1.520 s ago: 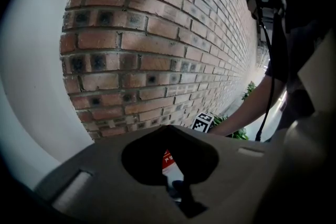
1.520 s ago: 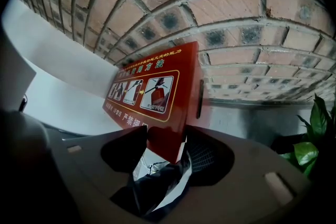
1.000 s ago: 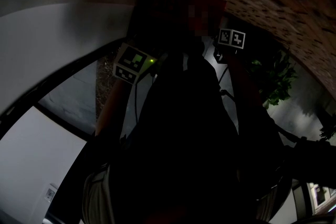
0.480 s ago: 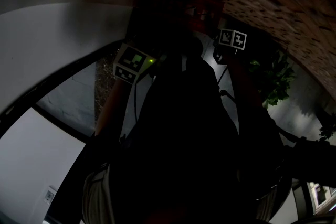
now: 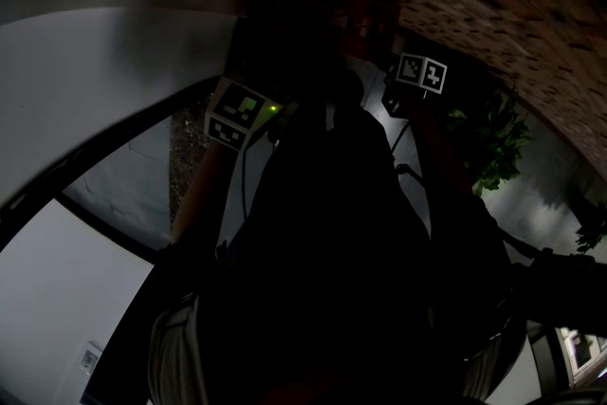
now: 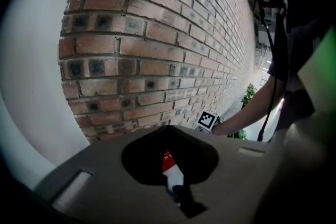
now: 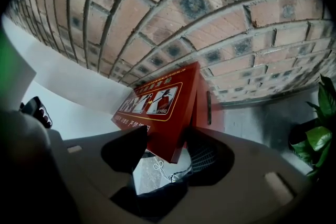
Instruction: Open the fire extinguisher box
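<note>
Head view: dark, with a rough brown brick wall [image 5: 512, 5]. Left gripper view: the left gripper [image 6: 177, 192] is pinched shut. Right gripper view: the right gripper [image 7: 157, 168] gapes wide round a corner of the red metal fire extinguisher box [image 7: 157, 105] at the wall, its yellow writing too small to read.
</note>
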A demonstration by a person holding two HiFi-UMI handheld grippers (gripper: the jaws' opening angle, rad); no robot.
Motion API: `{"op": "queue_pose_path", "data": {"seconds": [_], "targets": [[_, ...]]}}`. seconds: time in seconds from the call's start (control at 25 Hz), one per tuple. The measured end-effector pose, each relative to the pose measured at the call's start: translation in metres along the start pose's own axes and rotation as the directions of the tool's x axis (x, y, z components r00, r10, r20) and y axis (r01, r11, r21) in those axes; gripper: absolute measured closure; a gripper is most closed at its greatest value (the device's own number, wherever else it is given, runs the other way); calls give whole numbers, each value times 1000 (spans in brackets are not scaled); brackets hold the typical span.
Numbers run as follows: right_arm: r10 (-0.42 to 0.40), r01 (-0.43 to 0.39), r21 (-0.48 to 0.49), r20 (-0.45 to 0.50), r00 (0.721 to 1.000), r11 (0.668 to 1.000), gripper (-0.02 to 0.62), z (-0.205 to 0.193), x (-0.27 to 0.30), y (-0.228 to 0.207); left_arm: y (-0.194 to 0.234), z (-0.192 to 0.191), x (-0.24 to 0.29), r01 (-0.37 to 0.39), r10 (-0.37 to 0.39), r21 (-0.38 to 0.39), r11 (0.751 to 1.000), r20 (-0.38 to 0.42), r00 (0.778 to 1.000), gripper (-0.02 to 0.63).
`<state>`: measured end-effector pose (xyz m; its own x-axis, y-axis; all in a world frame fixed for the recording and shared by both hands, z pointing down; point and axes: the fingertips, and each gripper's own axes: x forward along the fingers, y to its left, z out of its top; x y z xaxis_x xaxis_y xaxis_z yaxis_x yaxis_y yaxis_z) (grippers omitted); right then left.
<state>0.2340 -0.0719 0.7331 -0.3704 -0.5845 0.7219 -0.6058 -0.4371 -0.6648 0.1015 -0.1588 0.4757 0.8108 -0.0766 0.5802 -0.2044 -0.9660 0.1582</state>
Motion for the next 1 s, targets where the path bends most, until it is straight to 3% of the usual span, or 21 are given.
{"op": "queue_pose_path", "data": {"seconds": [1.0], "targets": [[61, -66, 66, 84, 995, 996, 359, 16, -12, 12, 4, 5, -3, -4, 4, 11, 1000, 15, 1000, 609]]}}
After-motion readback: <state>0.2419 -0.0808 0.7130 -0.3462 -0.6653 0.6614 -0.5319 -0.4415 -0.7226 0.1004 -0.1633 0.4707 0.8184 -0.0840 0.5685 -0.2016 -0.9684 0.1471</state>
